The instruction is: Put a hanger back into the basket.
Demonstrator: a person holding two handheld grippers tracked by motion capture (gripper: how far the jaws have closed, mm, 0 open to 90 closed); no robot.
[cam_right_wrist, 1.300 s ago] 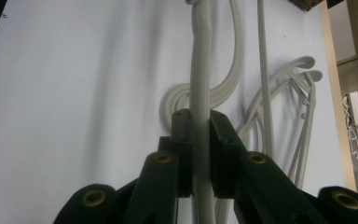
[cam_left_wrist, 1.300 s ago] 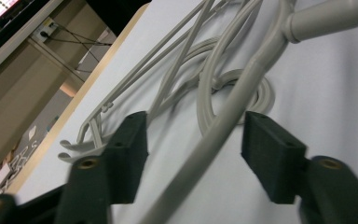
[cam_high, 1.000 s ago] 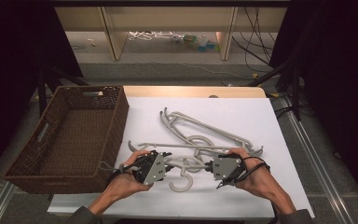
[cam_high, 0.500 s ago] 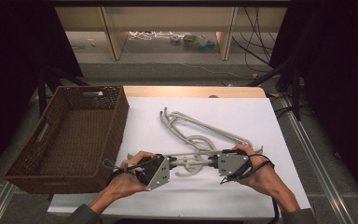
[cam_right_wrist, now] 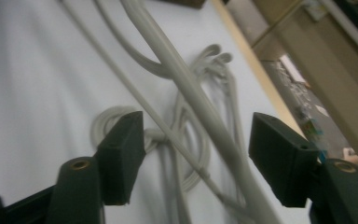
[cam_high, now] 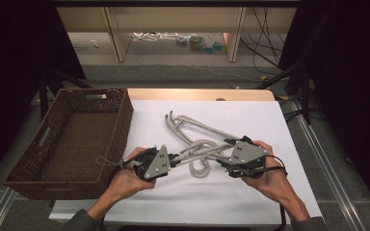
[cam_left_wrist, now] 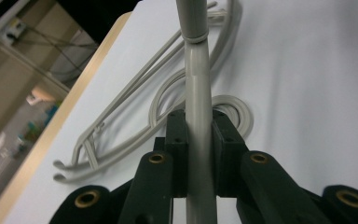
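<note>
Several grey plastic hangers [cam_high: 192,126] lie tangled in the middle of the white table top. My left gripper [cam_high: 175,158] is shut on the straight bar of one grey hanger [cam_high: 198,152]. In the left gripper view that bar [cam_left_wrist: 196,70] runs up from between the pads of the gripper [cam_left_wrist: 199,126]. The other hangers [cam_left_wrist: 121,135] lie beyond it. My right gripper [cam_high: 224,163] stands at the other end of the same hanger. In the right gripper view the jaws [cam_right_wrist: 196,135] are wide open, and the hanger's bar [cam_right_wrist: 186,84] passes between them without touching a pad.
A brown wicker basket [cam_high: 72,139] stands open and empty at the table's left side. The wooden far edge of the table [cam_high: 197,94] lies beyond the hangers. Bare white table top [cam_high: 188,197] spreads in front of both hands.
The hanger between the grippers has been lifted and turned, so its bar now spans from one gripper to the other. Both hands have shifted slightly farther up the table.
</note>
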